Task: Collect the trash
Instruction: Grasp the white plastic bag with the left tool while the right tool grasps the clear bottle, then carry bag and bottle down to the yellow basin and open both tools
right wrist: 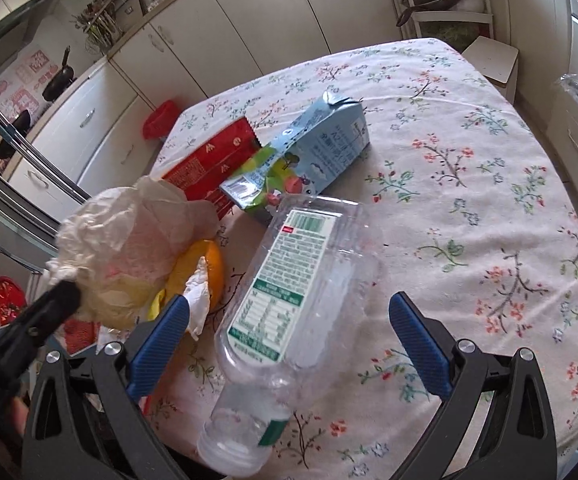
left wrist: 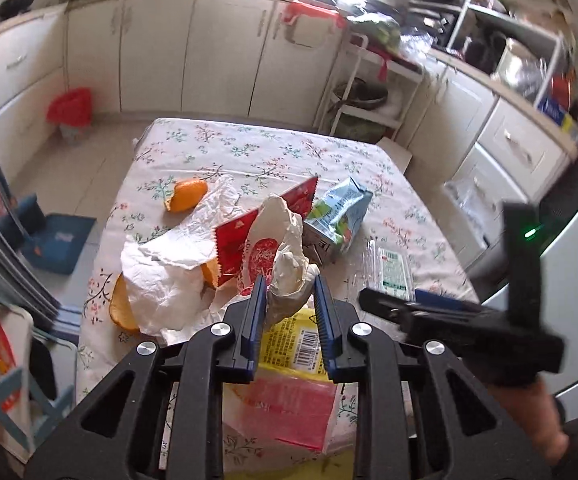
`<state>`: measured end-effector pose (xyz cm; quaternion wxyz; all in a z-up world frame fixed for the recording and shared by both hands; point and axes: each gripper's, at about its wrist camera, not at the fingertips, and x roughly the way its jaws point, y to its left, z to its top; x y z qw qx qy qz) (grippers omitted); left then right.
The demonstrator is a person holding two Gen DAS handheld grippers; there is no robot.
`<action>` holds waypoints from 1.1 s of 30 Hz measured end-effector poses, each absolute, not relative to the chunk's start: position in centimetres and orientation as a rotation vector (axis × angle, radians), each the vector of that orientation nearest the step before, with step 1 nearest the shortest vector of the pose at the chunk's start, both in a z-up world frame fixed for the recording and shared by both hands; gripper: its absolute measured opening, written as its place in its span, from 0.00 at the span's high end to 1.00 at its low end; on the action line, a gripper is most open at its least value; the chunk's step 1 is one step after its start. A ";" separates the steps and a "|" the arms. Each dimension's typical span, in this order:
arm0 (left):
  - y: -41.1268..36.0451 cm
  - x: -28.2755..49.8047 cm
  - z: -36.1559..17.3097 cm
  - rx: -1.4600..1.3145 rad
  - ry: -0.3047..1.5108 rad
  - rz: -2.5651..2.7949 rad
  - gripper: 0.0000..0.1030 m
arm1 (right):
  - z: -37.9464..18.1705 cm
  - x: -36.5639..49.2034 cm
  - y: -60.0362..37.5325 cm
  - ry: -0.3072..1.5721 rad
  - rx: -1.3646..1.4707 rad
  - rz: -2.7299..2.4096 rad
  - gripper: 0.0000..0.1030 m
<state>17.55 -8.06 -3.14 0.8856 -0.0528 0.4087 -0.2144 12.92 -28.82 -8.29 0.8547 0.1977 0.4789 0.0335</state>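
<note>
My left gripper (left wrist: 291, 304) is shut on a crumpled white plastic bag with red print (left wrist: 285, 248), pinched between its blue pads; the right wrist view shows that bag (right wrist: 121, 240) held up at the left gripper's tip (right wrist: 65, 292). My right gripper (right wrist: 289, 320) stands open, its fingers on either side of a flattened clear bottle (right wrist: 301, 288) lying on the floral tablecloth (right wrist: 469, 200). Behind lie a blue-green carton (right wrist: 321, 148), a red wrapper (right wrist: 209, 160) and orange peel (right wrist: 209, 268). Under the left gripper are a yellow packet (left wrist: 293, 340) and a pink one (left wrist: 285, 412).
White tissue (left wrist: 169, 276) covers more orange peel (left wrist: 123, 312) near the table's left edge. A red-lined bin (left wrist: 71, 112) stands on the floor by the cabinets. A white rack (left wrist: 365, 92) and a small stool (right wrist: 493, 60) stand beyond the table's far side.
</note>
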 end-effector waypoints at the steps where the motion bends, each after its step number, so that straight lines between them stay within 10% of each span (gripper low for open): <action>1: -7.5 17.5 -3.0 -0.127 0.845 -0.445 0.79 | -8.6 13.2 -28.6 1.014 0.405 0.068 0.07; 10: -3.8 16.9 -0.6 -0.244 0.748 -0.444 0.84 | -9.0 12.3 -31.1 0.977 0.486 0.127 0.44; 33: 1.4 5.5 5.6 -0.333 0.491 -0.608 0.84 | -9.3 -3.0 -28.6 0.971 0.649 0.360 0.46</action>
